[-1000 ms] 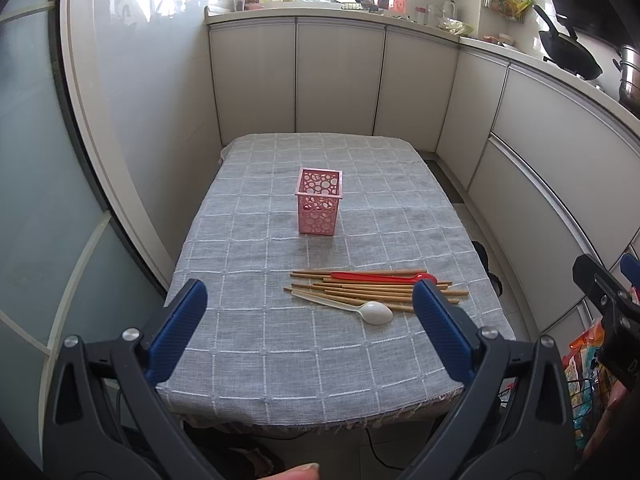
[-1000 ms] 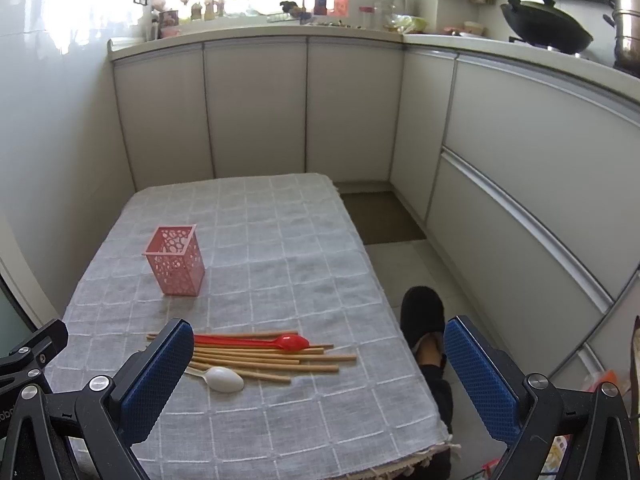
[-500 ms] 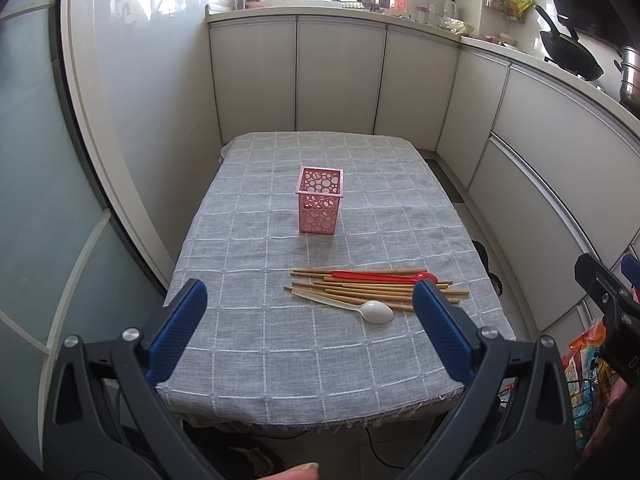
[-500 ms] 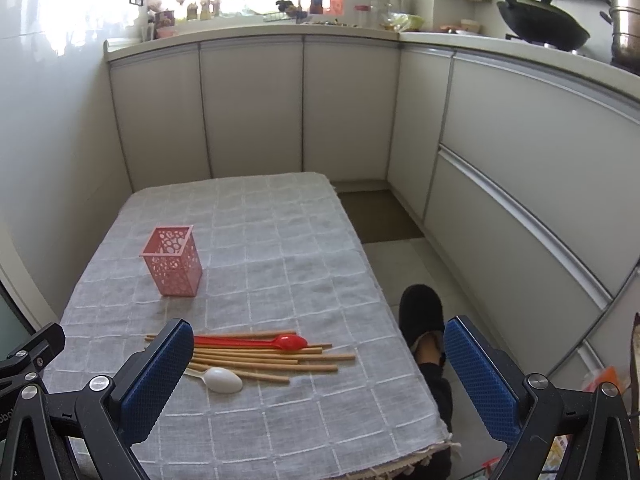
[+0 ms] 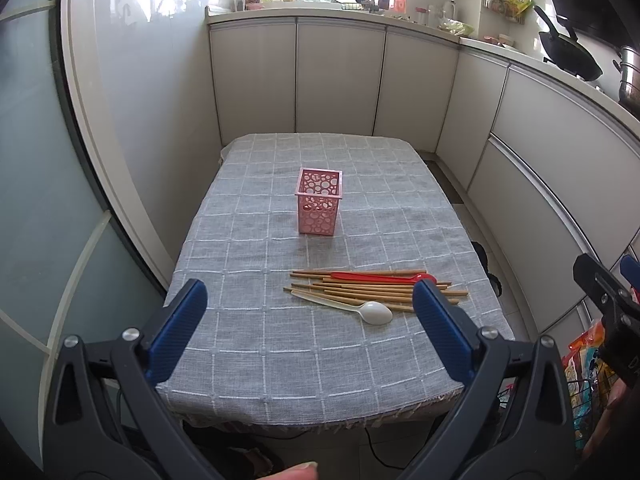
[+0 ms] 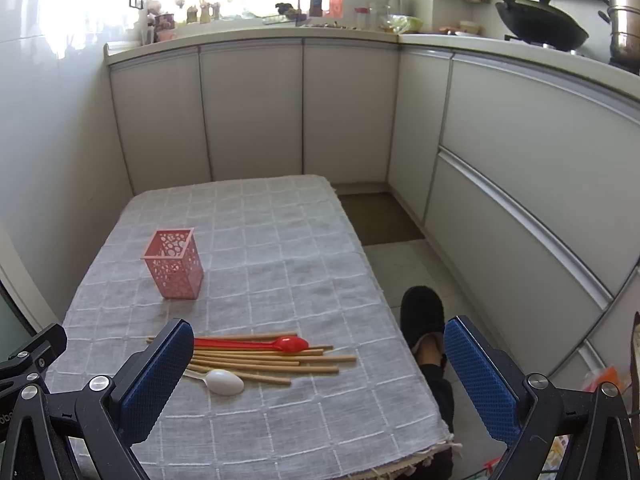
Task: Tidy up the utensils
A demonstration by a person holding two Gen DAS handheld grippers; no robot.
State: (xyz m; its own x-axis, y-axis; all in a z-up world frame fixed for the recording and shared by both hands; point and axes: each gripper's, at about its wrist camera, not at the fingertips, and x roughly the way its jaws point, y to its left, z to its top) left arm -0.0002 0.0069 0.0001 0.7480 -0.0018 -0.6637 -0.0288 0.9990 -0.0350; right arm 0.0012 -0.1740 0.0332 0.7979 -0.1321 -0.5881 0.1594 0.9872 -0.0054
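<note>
A pink perforated holder [image 5: 319,207] [image 6: 173,263] stands upright and empty mid-table. Nearer the front edge lie several wooden chopsticks [image 5: 372,291] [image 6: 276,362] in a loose row, with a red spoon [image 5: 384,277] [image 6: 256,344] on top and a white spoon [image 5: 360,309] [image 6: 221,380] beside them. My left gripper [image 5: 310,300] hangs open above the table's near edge, holding nothing. My right gripper [image 6: 316,336] is open too, off the table's right front corner, and shows at the right edge of the left wrist view [image 5: 608,292].
A grey checked cloth [image 5: 280,344] [image 6: 280,248] covers the table. White kitchen cabinets [image 6: 256,112] curve around the back and right. A person's black slipper [image 6: 422,316] rests on the floor right of the table. A glass door [image 5: 36,200] stands to the left.
Both views have shifted only slightly; the right gripper has drifted a little. The utensils and the holder have not moved.
</note>
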